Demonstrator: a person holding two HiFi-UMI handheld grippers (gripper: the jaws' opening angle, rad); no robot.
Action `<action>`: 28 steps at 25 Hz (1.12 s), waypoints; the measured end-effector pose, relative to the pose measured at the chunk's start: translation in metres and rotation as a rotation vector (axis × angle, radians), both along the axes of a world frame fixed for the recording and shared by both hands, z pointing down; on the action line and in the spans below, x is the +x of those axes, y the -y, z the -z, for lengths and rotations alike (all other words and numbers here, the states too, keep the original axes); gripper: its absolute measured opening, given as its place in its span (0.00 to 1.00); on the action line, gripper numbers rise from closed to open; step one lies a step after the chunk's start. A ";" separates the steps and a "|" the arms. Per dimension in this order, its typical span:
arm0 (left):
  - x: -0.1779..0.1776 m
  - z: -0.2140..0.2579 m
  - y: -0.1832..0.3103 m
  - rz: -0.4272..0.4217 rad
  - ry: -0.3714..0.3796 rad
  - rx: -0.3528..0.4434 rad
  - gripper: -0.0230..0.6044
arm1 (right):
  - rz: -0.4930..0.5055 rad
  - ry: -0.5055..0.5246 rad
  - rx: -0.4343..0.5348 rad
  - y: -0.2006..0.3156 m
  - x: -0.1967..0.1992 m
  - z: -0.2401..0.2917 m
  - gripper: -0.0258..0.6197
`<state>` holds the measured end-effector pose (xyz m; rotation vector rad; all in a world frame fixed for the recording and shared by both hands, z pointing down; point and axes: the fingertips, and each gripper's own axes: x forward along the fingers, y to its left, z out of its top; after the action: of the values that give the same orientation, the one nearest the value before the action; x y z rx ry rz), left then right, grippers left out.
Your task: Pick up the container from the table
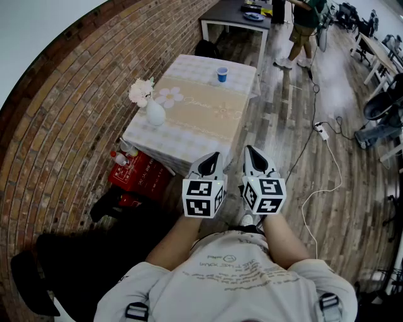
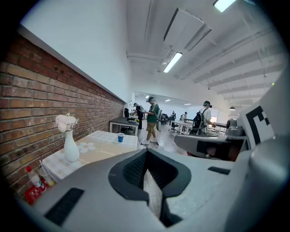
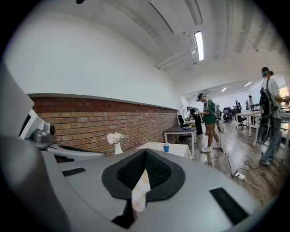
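Note:
A small blue cup (image 1: 221, 74) stands near the far edge of a table with a checked and beige cloth (image 1: 208, 107). The same cup (image 2: 120, 137) shows far ahead in the left gripper view, and the cup (image 3: 166, 147) in the right gripper view too. My left gripper (image 1: 213, 156) and right gripper (image 1: 250, 151) are held side by side in front of my chest, just short of the table's near edge. Both are shut with nothing in them. The left gripper (image 2: 146, 154) and right gripper (image 3: 144, 154) point roughly level toward the table.
A white vase with pale flowers (image 1: 155, 112) stands at the table's left side. A red crate with bottles (image 1: 138, 173) sits on the floor by a curved brick wall (image 1: 69, 94). Cables and a power strip (image 1: 321, 131) lie right. A person (image 1: 303, 25) stands by a dark table (image 1: 233, 12).

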<state>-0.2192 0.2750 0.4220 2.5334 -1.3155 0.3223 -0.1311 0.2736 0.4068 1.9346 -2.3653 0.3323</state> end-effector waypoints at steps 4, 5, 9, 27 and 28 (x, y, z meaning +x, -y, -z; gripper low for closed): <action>0.007 -0.002 -0.003 0.002 0.000 -0.002 0.04 | 0.007 0.004 -0.002 -0.003 0.005 -0.004 0.04; 0.008 -0.003 -0.003 0.002 0.001 -0.005 0.04 | 0.006 0.011 -0.003 -0.003 0.006 -0.005 0.04; 0.012 -0.006 -0.002 0.001 0.007 -0.015 0.04 | -0.002 0.044 -0.013 0.001 0.011 -0.008 0.04; 0.091 0.001 0.045 0.016 0.025 -0.011 0.04 | 0.066 0.023 -0.032 0.046 0.075 -0.006 0.04; 0.097 0.000 0.048 0.018 0.027 -0.012 0.04 | 0.064 0.021 -0.030 0.048 0.081 -0.006 0.04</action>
<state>-0.1226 0.2268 0.4216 2.5146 -1.3418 0.3604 -0.0501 0.2256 0.4131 1.8471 -2.4146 0.3830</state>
